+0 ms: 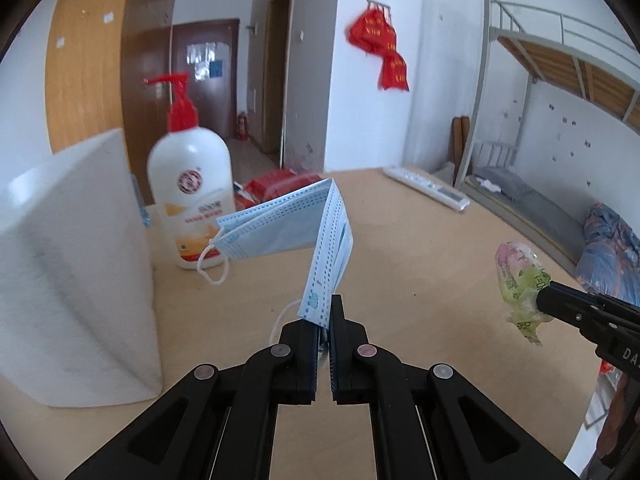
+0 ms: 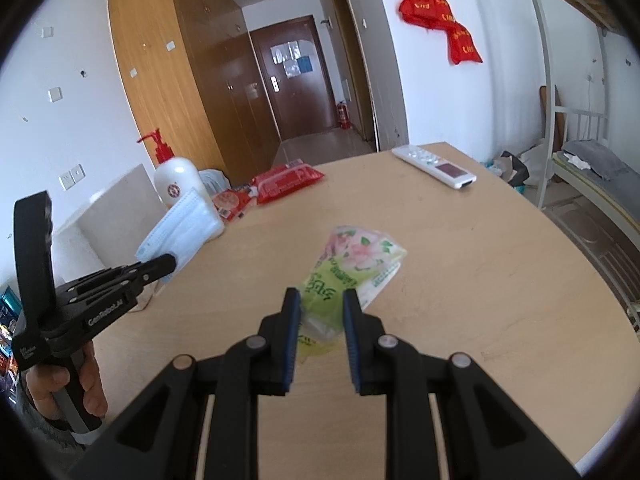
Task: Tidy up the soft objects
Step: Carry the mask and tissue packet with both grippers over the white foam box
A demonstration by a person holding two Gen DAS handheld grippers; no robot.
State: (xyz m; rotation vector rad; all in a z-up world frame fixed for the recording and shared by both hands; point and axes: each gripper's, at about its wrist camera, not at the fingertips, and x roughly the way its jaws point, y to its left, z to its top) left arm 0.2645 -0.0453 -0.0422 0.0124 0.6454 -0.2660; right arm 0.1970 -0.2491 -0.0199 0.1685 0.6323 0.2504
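My left gripper [image 1: 326,312] is shut on a stack of light blue face masks [image 1: 304,232] and holds it above the wooden table [image 1: 420,248]. The masks fold over and hang to the left. In the right wrist view the same masks [image 2: 180,228] hang from the left gripper [image 2: 170,262] at the left. My right gripper [image 2: 320,300] is shut on a green and pink floral tissue pack [image 2: 352,268], lifted over the table [image 2: 480,280]. In the left wrist view the tissue pack [image 1: 518,284] and right gripper [image 1: 542,294] are at the right.
A white paper towel roll [image 1: 76,272] and a white pump bottle with a red top [image 1: 192,196] stand at the left. Red packets [image 2: 288,178] lie at the far table edge. A white remote [image 2: 434,166] lies far right. A bunk bed [image 1: 560,120] stands beyond the table.
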